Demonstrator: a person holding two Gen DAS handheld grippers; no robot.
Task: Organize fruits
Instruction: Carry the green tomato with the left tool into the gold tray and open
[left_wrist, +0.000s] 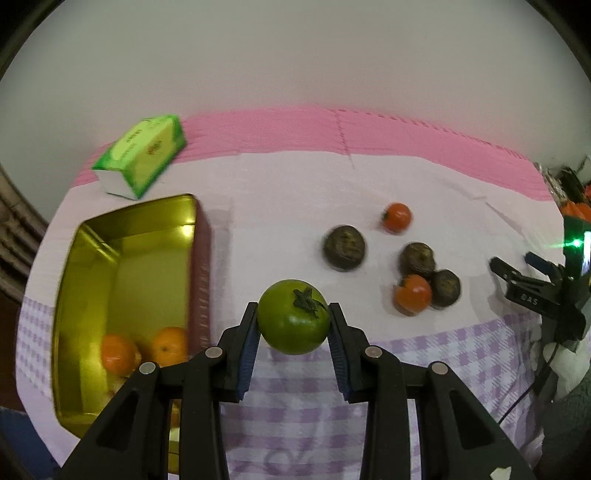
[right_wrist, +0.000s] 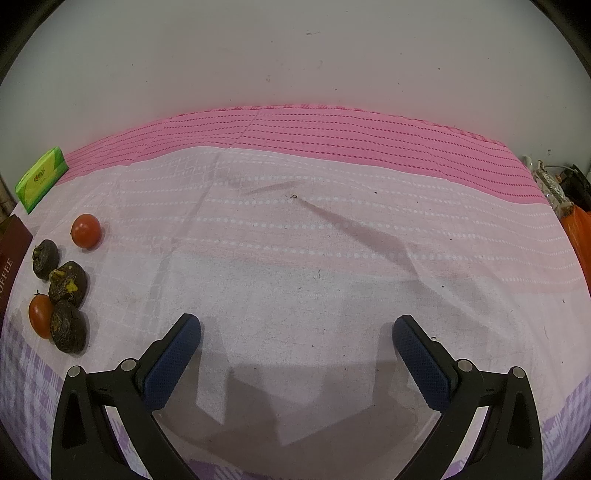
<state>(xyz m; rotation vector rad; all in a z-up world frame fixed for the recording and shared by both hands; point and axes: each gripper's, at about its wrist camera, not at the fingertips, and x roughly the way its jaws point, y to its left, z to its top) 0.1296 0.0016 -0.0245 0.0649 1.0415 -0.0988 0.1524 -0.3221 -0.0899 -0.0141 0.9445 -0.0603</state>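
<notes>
My left gripper (left_wrist: 292, 317) is shut on a green tomato (left_wrist: 293, 320) and holds it above the cloth, just right of a gold tin (left_wrist: 122, 258) with two oranges (left_wrist: 168, 345) in its near end. Two red tomatoes (left_wrist: 397, 217) (left_wrist: 413, 294) and three dark brown fruits (left_wrist: 345, 246) lie on the cloth to the right. My right gripper (right_wrist: 295, 332) is open and empty over bare cloth; the same red tomatoes (right_wrist: 85, 230) and dark fruits (right_wrist: 68, 282) lie at its far left. The right gripper also shows in the left wrist view (left_wrist: 517, 277).
A green tissue pack (left_wrist: 142, 158) lies at the back left beside the tin; it also shows in the right wrist view (right_wrist: 40, 179). A pink and lilac cloth (right_wrist: 314, 240) covers the table. A white wall stands behind. Clutter sits past the right edge (right_wrist: 554, 188).
</notes>
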